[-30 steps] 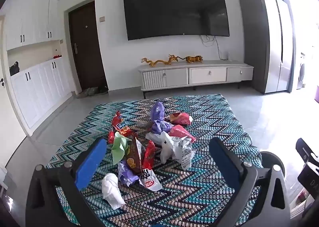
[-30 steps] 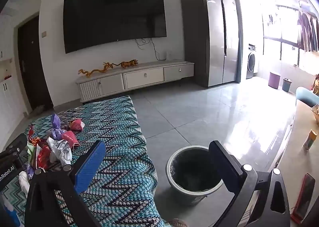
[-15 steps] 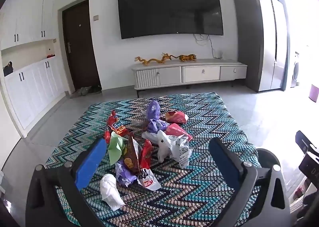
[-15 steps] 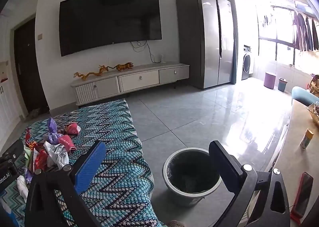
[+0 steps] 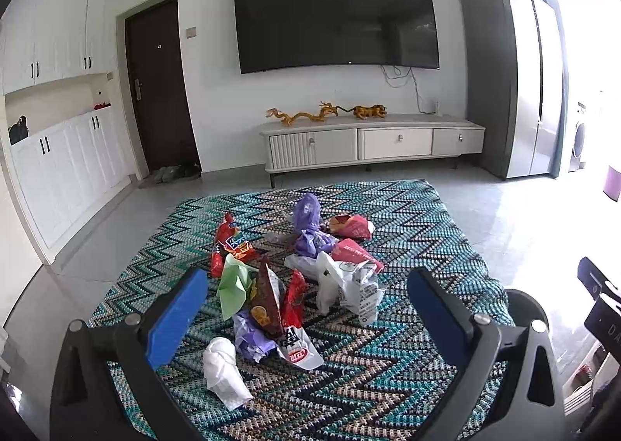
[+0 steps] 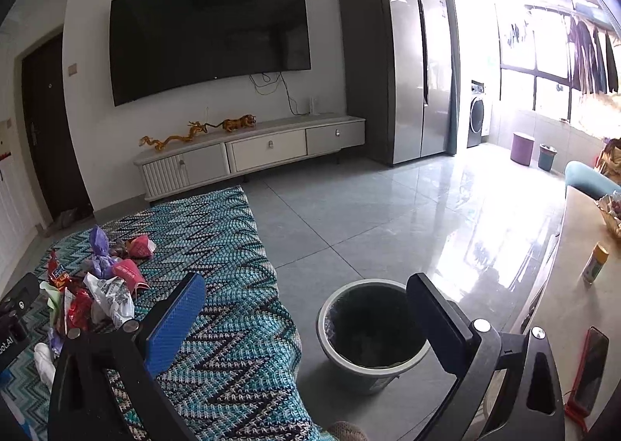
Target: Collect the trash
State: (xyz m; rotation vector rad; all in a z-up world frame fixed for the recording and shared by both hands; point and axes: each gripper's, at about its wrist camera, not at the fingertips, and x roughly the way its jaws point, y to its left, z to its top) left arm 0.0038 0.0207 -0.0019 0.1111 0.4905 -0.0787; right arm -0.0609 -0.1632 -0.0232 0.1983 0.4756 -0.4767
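A pile of trash (image 5: 295,278) lies on a zigzag rug (image 5: 407,216): red and purple snack wrappers, a green paper, a white plastic bag (image 5: 349,286) and a white crumpled tissue (image 5: 223,367). My left gripper (image 5: 306,309) is open and empty, above the near side of the pile. My right gripper (image 6: 306,317) is open and empty, held above the rug edge and a round grey bin (image 6: 372,336) on the tiled floor. The pile also shows in the right wrist view (image 6: 97,286) at the left. The bin rim shows in the left wrist view (image 5: 524,305) at the right.
A low TV cabinet (image 5: 372,142) with golden figures stands at the far wall under a wall TV (image 5: 333,18). A tall fridge (image 6: 396,64) stands at the right. A table edge (image 6: 582,266) with a bottle and a phone is at the far right.
Both views have shifted slightly: the trash pile and the bin sit a little more to the left in the frames. Both grippers remain open and empty.
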